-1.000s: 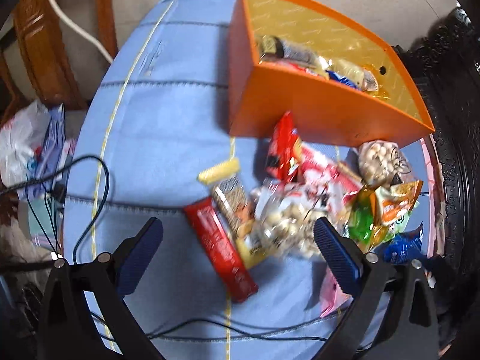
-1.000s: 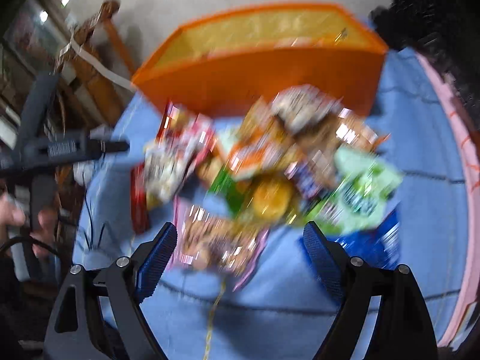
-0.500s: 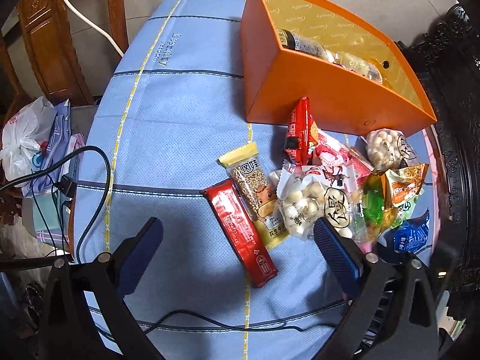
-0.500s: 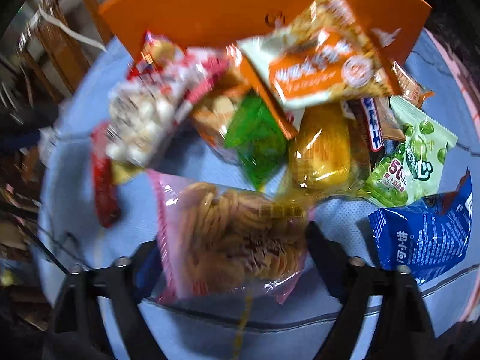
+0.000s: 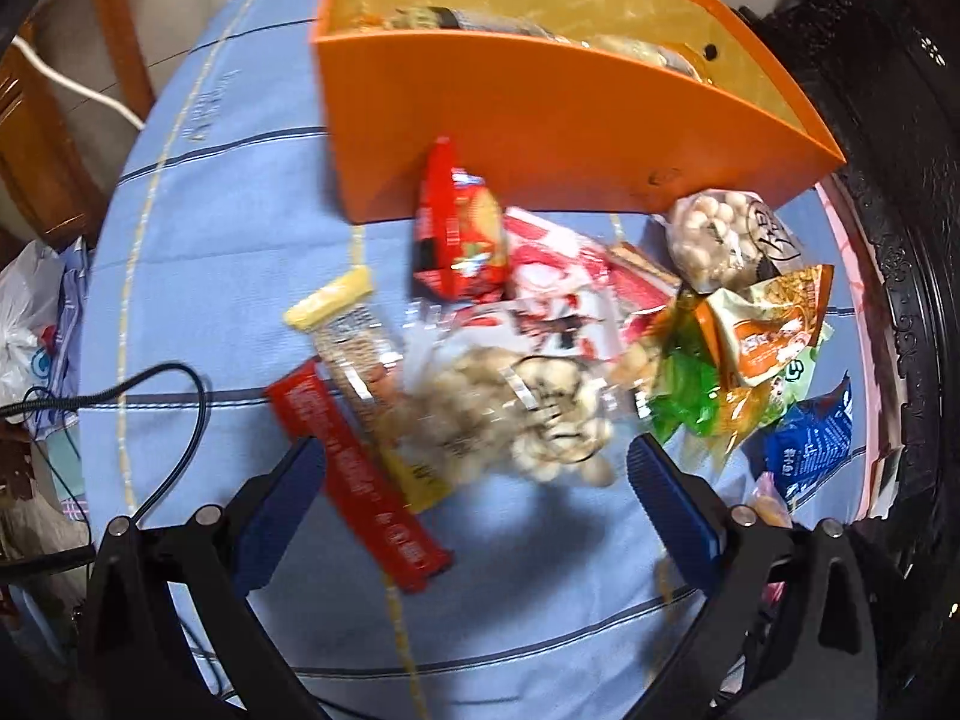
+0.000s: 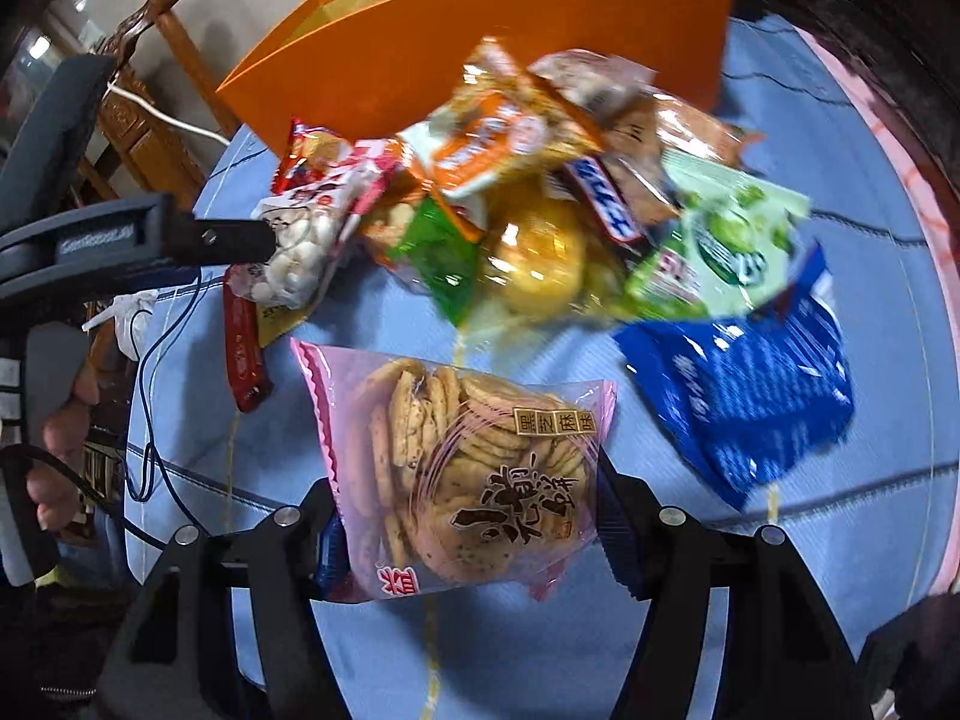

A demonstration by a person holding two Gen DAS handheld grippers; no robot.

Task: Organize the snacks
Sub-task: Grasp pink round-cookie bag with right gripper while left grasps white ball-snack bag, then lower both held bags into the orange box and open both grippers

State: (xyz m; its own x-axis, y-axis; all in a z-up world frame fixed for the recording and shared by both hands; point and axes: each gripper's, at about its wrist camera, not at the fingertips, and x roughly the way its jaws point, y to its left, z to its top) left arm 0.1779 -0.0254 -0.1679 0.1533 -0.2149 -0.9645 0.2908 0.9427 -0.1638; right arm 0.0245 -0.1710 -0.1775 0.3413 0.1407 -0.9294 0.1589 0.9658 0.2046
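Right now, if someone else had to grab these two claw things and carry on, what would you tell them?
Right gripper: jaws have just been closing around the pink bag of sesame crackers, which sits between the pads; whether the grip is firm yet I cannot tell.
Left gripper: open, holding nothing, hanging over the clear bag of white round snacks and the red bar.
Orange box stands at the far side of the blue cloth, with a few packets already inside.
Left to do: most snacks lie in a heap in front of the box, including the blue packet.
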